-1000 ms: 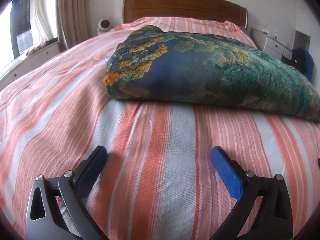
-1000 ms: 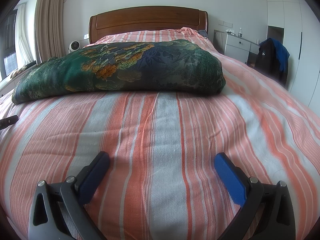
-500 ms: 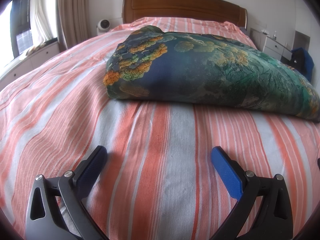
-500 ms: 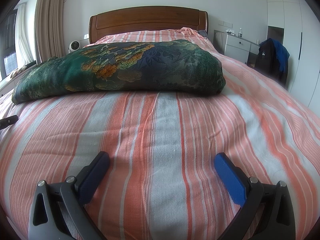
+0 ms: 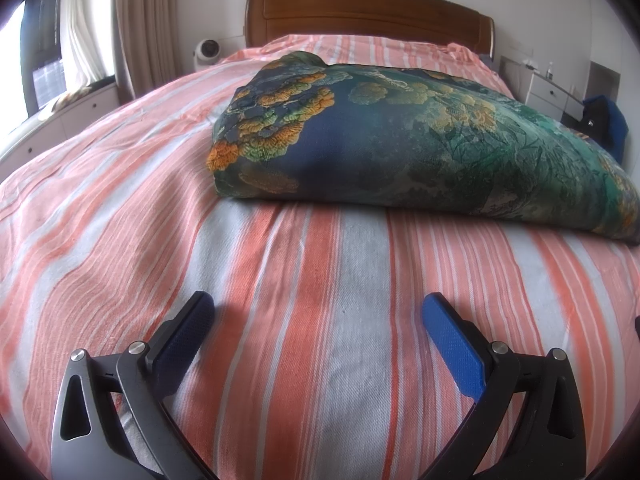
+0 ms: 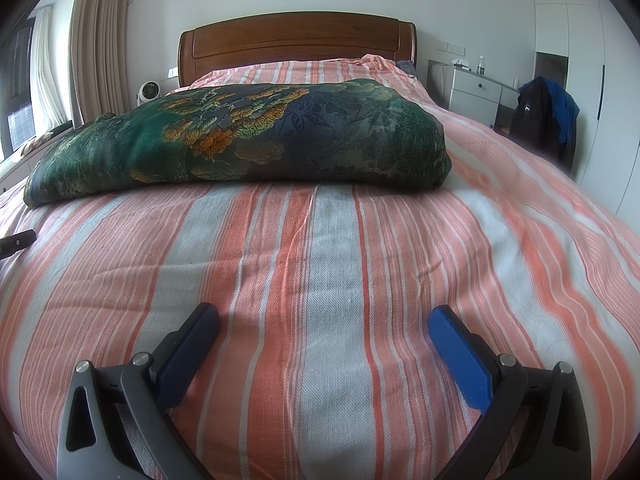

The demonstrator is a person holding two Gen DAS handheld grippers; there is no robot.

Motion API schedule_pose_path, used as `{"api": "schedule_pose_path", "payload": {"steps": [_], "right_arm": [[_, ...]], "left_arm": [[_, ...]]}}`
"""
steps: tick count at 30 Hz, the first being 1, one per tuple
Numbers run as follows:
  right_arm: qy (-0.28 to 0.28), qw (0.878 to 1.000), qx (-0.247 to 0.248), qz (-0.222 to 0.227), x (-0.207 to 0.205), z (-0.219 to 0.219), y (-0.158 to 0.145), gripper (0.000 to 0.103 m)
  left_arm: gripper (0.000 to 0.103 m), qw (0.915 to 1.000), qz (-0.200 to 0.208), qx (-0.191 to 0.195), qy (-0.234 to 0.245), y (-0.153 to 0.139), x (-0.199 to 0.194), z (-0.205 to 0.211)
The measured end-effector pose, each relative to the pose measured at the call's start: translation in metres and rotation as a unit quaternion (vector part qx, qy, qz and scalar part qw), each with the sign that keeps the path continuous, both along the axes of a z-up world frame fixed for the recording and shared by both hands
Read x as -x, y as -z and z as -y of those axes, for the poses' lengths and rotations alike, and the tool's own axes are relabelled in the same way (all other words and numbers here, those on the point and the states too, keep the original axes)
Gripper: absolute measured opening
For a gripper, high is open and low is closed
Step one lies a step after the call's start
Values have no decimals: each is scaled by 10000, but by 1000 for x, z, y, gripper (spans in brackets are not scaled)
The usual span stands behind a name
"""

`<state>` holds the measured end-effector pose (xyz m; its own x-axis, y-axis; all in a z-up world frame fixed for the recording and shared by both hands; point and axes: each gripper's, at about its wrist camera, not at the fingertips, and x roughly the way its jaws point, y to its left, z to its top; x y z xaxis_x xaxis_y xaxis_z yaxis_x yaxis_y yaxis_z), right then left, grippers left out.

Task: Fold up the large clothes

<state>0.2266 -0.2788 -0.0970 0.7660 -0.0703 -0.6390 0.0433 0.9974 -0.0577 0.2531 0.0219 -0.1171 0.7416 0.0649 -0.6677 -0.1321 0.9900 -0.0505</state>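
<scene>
A folded dark green and navy garment with orange floral print (image 5: 400, 144) lies as a thick bundle across the middle of the bed; it also shows in the right wrist view (image 6: 256, 136). My left gripper (image 5: 318, 312) is open and empty, low over the striped sheet, well short of the bundle's left end. My right gripper (image 6: 324, 324) is open and empty, low over the sheet, well short of the bundle's right half.
The bed has a pink, orange and white striped sheet (image 5: 320, 280) and a wooden headboard (image 6: 296, 44). A dark gripper tip (image 6: 16, 242) shows at the left edge. A white nightstand (image 6: 476, 90) and a chair with dark clothes (image 6: 546, 116) stand right. A small fan (image 5: 208, 50) stands left.
</scene>
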Motion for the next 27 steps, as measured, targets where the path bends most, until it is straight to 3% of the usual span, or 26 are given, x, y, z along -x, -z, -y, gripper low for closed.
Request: {"api": "schedule_pose_path", "payload": {"steps": [11,14,16,20,24,27], "right_arm": [[1,10000,3,1,0,-1,0,103],[0,10000,6,-1,1,-1,0,103],[-3,10000,16,3,0,-1,0,103],[-23,10000,45,9,2,-2,2,103],[-25,10000,58,-3,2,-2,2,103],[-28,10000,46,-20,2,-1,0,103]], "left_arm": [[103,10000,0,1,-7,0,0,0],[101,9998,-189,-71,0,-7,-2,2],[101,9992,-281,-285,96,-25,1,9],[102,9967,369,-191,693,-82,0,32],[102,9901,605,-466,1176,-131,-42,70],[102,9866,620,-663,1357,-143,-80,98]]}}
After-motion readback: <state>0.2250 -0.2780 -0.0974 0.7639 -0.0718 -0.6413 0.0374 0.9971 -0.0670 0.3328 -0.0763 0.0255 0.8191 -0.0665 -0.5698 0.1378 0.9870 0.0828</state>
